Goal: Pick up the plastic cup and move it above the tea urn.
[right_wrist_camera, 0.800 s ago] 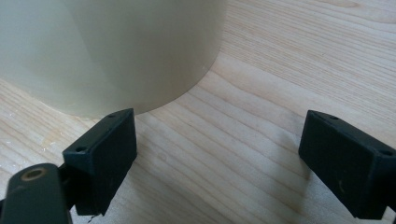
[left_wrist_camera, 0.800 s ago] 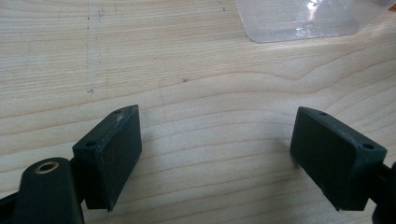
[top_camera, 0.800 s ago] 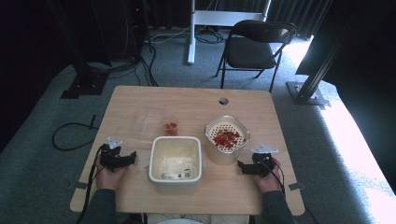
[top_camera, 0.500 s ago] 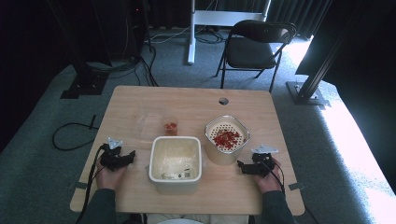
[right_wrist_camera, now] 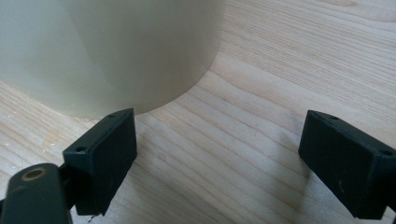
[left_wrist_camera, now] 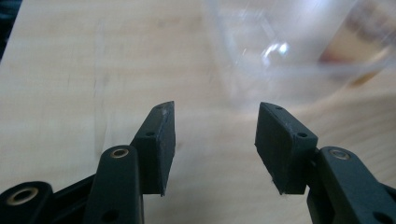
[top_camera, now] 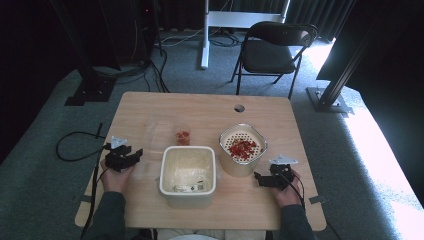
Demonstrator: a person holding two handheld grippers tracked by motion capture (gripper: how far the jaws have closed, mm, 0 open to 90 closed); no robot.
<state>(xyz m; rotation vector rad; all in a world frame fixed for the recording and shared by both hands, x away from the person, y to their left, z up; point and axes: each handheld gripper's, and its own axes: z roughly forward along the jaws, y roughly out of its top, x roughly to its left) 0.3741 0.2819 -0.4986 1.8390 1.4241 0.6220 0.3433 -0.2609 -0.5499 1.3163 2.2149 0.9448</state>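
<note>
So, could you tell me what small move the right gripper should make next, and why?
Probably ease the right gripper forward toward the cream strainer pot holding red pieces: its jaws stand open and empty just short of the pot's wall, so closing now would catch nothing.

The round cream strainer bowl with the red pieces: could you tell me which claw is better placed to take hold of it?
Right. The right claw sits open just beside the round cream strainer bowl, whose wall rises directly ahead of its jaws. The left claw is across the square cream tub, facing a clear plastic container.
</note>
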